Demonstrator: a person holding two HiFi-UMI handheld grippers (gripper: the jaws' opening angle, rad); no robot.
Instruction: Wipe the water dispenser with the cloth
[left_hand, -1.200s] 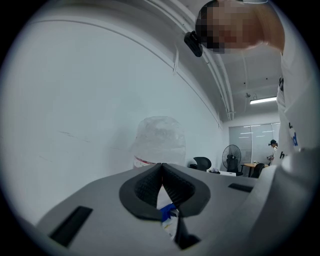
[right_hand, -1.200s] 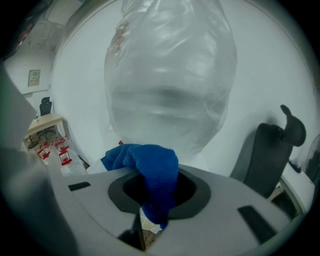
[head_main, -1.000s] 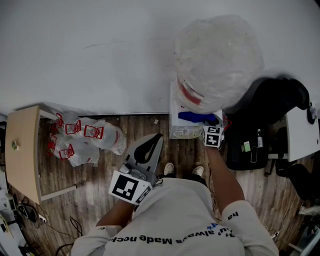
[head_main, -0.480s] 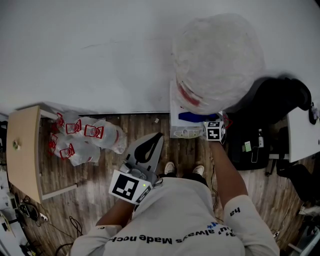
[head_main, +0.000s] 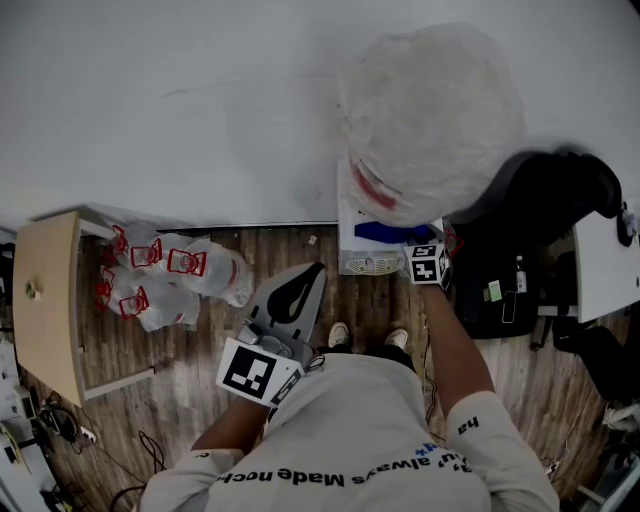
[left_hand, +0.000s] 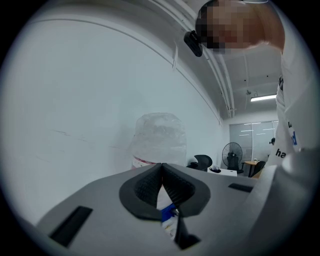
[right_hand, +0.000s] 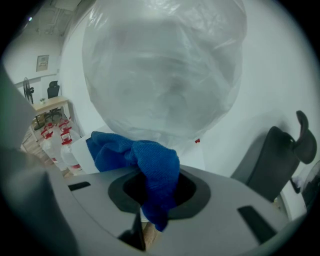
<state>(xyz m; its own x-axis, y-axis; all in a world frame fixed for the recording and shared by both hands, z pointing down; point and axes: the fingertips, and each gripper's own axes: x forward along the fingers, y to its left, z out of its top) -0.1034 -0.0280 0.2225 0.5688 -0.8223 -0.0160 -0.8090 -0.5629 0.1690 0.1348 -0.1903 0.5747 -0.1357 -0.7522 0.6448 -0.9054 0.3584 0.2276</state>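
A person stands over a white water dispenser (head_main: 362, 245) set against a pale wall (head_main: 200, 110), a two-jaw tool in each hand. The right gripper (right_hand: 152, 192) is held up at the dispenser's top front corner, its jaws clenched on a blue cloth (right_hand: 145, 160). The bunched cloth lies against the white casing just beneath the large plastic-wrapped bottle (head_main: 430, 115) that sits on top. The left gripper (left_hand: 161, 170) is held low and near the person's body, well apart from the dispenser. Its jaws are pressed together with nothing between them and point towards the machine. On the wooden floor (head_main: 200, 345) to the left lie several clear plastic bags (head_main: 165, 275) with red print, beside a light wooden bench (head_main: 45, 300). A black office chair (head_main: 545, 205) stands just to the right of the dispenser.
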